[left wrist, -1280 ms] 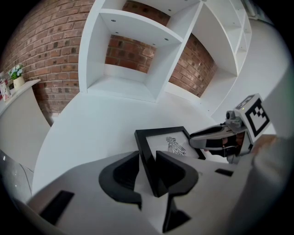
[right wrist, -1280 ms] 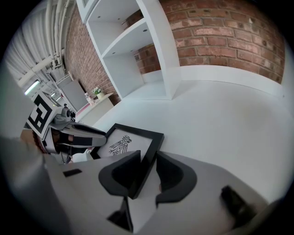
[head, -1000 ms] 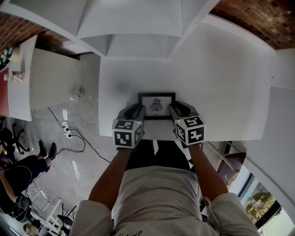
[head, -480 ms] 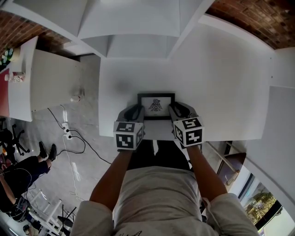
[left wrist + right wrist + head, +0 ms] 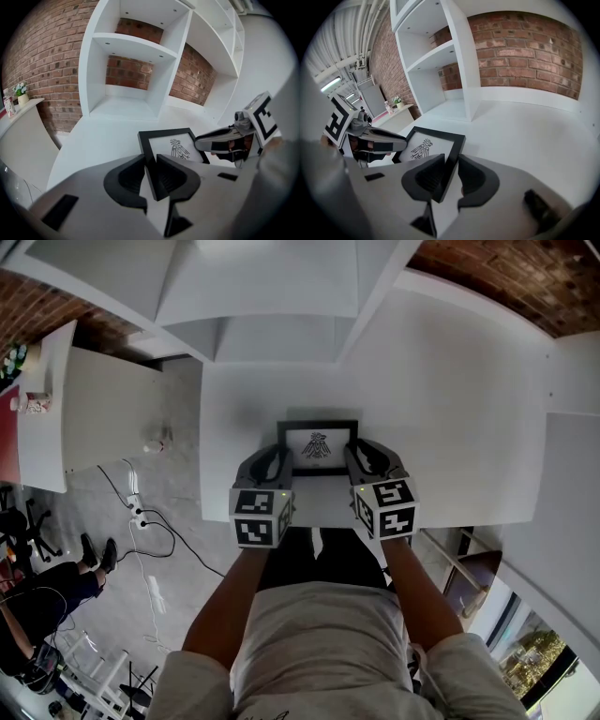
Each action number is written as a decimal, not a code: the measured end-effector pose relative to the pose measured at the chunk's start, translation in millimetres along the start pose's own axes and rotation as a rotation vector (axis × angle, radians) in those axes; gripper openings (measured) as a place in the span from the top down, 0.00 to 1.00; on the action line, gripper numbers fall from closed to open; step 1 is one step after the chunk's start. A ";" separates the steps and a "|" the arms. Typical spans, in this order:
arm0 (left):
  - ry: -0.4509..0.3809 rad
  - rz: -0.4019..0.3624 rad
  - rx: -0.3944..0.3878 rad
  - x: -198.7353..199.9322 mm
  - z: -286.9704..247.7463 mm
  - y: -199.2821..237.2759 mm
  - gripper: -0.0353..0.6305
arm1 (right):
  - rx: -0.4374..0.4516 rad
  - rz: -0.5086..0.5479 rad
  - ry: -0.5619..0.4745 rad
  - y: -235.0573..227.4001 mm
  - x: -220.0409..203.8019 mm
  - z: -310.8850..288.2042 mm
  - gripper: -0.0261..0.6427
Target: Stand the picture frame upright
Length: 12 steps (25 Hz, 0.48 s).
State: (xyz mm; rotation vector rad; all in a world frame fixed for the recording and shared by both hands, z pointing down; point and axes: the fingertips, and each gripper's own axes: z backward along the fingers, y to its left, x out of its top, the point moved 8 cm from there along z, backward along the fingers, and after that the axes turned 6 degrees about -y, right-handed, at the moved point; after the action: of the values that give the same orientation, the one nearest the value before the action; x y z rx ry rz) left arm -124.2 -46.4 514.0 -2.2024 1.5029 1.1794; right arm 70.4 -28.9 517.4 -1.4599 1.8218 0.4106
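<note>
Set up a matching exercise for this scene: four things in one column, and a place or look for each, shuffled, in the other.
Things:
1. picture frame
2. left gripper
3. right gripper
4. shelf unit

Descriptions:
A. white, standing against the brick wall
B. closed on the frame's right edge
C. black border around a bird drawing
D. closed on the frame's left edge

Pairs: 1-C, 2-D, 3-B, 4-A
</note>
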 end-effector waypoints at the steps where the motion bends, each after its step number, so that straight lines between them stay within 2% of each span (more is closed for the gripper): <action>1: -0.009 -0.005 -0.001 4.2 -1.4 -0.6 0.82 | -0.006 0.002 -0.010 -2.0 3.7 0.6 0.81; 12: -0.130 -0.099 -0.011 63.7 -18.8 -10.5 0.82 | -0.069 0.039 -0.138 -30.3 53.0 2.2 0.81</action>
State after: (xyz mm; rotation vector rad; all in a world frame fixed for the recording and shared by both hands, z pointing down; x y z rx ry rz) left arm -96.4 -95.8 477.9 -2.1352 1.3238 1.2742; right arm 96.0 -73.2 483.8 -1.4080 1.7436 0.5844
